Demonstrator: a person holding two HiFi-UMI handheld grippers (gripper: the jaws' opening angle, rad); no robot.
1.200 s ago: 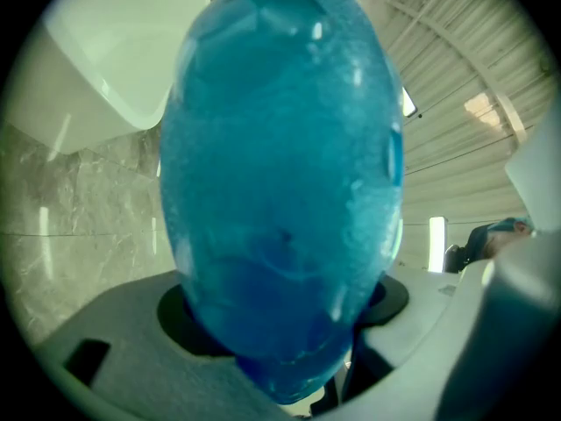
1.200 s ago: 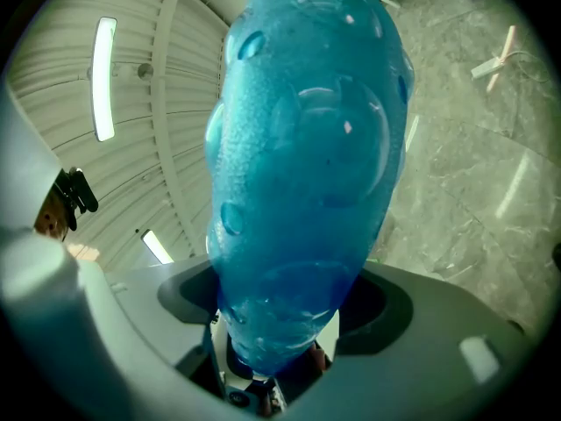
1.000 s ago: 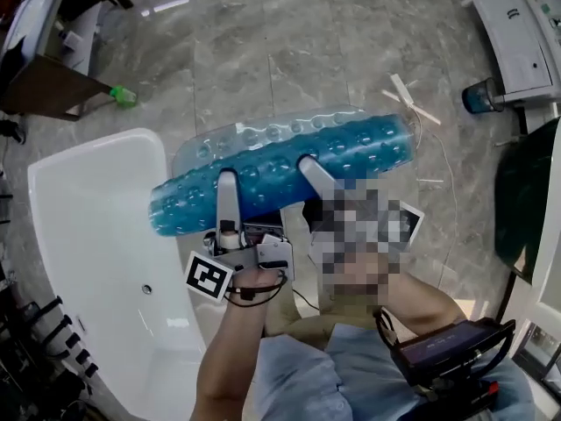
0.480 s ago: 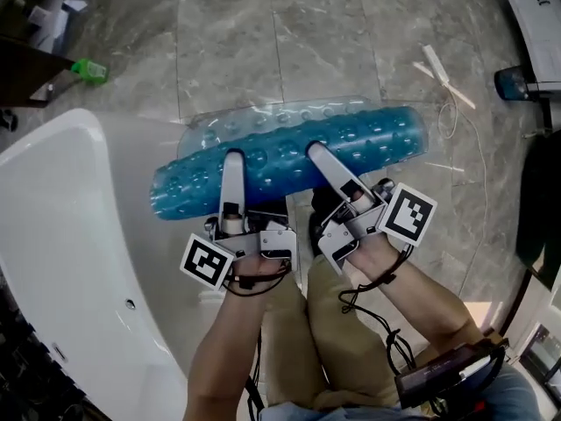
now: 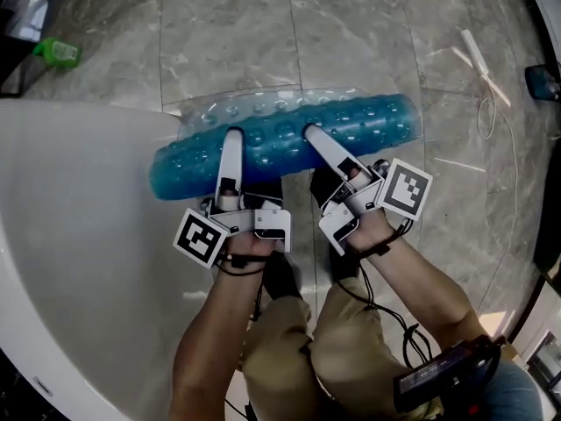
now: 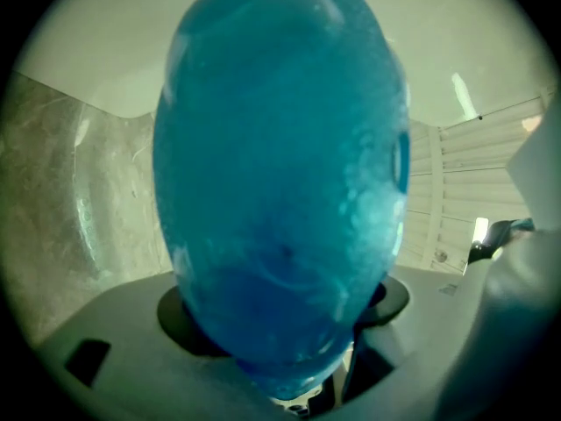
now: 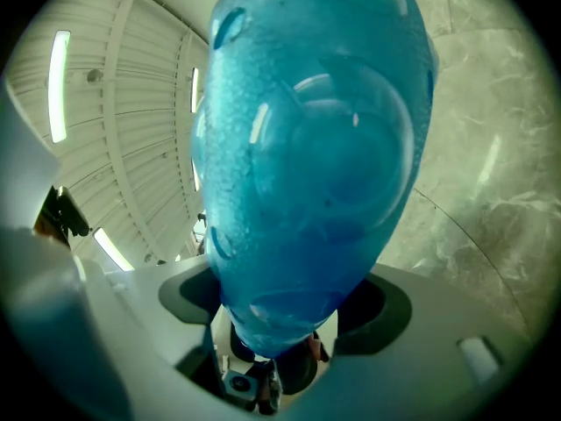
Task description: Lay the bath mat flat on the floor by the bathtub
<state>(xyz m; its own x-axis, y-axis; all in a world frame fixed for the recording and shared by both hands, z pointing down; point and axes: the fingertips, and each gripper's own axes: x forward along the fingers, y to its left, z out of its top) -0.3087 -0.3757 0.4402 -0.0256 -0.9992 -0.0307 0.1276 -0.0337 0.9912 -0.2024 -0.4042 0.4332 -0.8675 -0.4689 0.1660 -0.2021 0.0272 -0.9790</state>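
Observation:
The blue bubbled bath mat (image 5: 280,143) is rolled into a thick tube and lies crosswise just beyond my knees. A clear loose flap (image 5: 263,108) of it spreads along its far side over the grey marble floor (image 5: 351,24). My left gripper (image 5: 232,137) is shut on the roll left of its middle, and my right gripper (image 5: 308,132) is shut on it right of its middle. The white bathtub (image 5: 79,235) lies at the left, with the roll's left end over its rim. In both gripper views the bath mat (image 6: 280,174) (image 7: 316,165) fills the space between the jaws and hides the tips.
A green bottle (image 5: 57,53) lies on the floor at the far left. White sticks (image 5: 482,55) and a thin cable (image 5: 495,125) lie at the right, near a dark blue object (image 5: 545,82). My tan trouser legs (image 5: 351,340) are below the grippers.
The roll has levelled out and come closer to the tub, which now fills more of the left. Both grippers keep their hold on the mat.

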